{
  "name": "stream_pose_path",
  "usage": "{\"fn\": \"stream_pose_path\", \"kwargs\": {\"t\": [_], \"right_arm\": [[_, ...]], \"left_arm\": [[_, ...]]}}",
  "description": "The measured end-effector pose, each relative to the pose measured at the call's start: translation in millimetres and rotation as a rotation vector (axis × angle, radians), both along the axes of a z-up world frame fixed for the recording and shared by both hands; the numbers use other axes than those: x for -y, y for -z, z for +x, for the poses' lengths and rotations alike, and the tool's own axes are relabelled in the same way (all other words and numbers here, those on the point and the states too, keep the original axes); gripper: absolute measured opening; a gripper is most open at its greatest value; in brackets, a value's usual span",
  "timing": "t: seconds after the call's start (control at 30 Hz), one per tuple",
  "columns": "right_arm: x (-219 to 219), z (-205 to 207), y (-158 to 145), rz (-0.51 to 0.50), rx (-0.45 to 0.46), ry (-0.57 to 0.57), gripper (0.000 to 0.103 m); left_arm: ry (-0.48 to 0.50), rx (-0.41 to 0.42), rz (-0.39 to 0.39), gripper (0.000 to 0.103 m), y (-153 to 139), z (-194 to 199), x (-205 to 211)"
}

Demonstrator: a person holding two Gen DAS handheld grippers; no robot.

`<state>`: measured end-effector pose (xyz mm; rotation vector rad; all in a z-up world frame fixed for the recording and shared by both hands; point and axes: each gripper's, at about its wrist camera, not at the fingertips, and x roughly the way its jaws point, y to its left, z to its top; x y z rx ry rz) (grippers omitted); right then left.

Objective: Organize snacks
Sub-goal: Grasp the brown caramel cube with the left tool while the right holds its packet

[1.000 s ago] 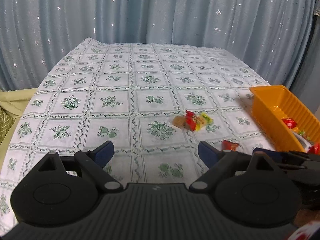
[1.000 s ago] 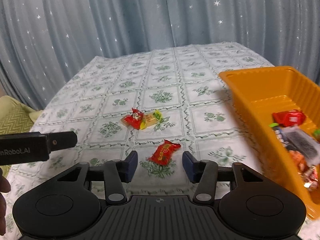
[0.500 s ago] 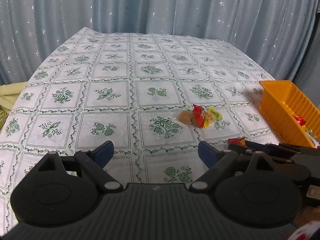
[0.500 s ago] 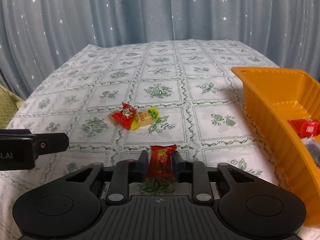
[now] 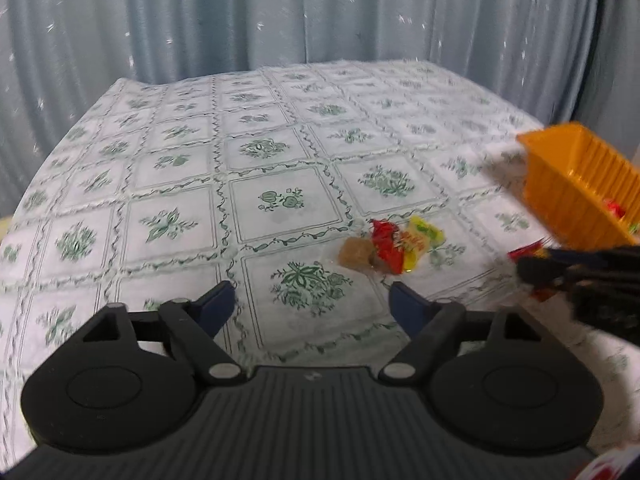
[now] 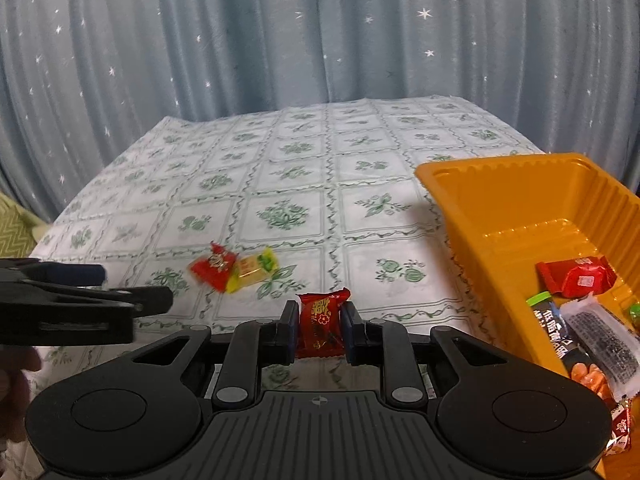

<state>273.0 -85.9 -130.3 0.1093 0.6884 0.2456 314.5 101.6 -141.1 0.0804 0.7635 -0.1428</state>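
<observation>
My right gripper (image 6: 319, 326) is shut on a red candy packet (image 6: 321, 322), held above the tablecloth just left of the orange tray (image 6: 500, 200). The tray holds several snack packets (image 6: 584, 320). My left gripper (image 5: 312, 300) is open and empty, low over the cloth. Ahead of it and slightly right lie a brown candy (image 5: 355, 255), a red candy (image 5: 385, 246) and a yellow candy (image 5: 424, 240). The red (image 6: 214, 266) and yellow (image 6: 256, 268) candies also show in the right wrist view. The right gripper with its red packet (image 5: 528, 250) shows at the right of the left wrist view.
The table carries a white cloth with green flower squares (image 5: 280, 200). Blue star-print curtains (image 6: 320, 40) hang behind it. The tray (image 5: 576, 184) stands at the table's right side. A green cushion (image 6: 16, 228) shows past the left edge.
My right gripper closed on the red candy packet and lifted it off the cloth, turning toward the tray. My left gripper moved closer to the three candies, still open.
</observation>
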Motion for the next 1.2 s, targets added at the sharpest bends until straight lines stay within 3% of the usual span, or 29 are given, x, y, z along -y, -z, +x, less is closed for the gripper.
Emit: {"fn": "stream_pose_path", "kwargs": {"t": [0.27,0.53,0.73,0.9,1.0,1.2], "right_arm": [[11.1,2.1,5.4,0.040,-0.018,0.013,0.023],[16.7,3.6,3.4,0.068,-0.020,0.020,0.023],[19.3,2.9,4.7,0.074,-0.031,0.027,0.023],[19.8,1.9,3.5,0.075,-0.028,0.026,0.023],[20.2,1.2,2.4,0.078,-0.028,0.026,0.023],[21.3,-1.5,-0.8,0.087,-0.023,0.027,0.023]], "left_arm": [[0.096,0.020,0.064,0.079,18.2,25.7,11.9],[0.182,0.074,0.063,0.076,22.9,39.8,18.1],[0.257,0.047,0.011,0.046,21.4,45.7,13.5],[0.269,0.004,0.000,0.039,18.2,39.3,13.5],[0.252,-0.029,0.031,0.032,13.5,30.8,19.3],[0.215,-0.067,0.036,0.031,10.2,9.9,22.5]]}}
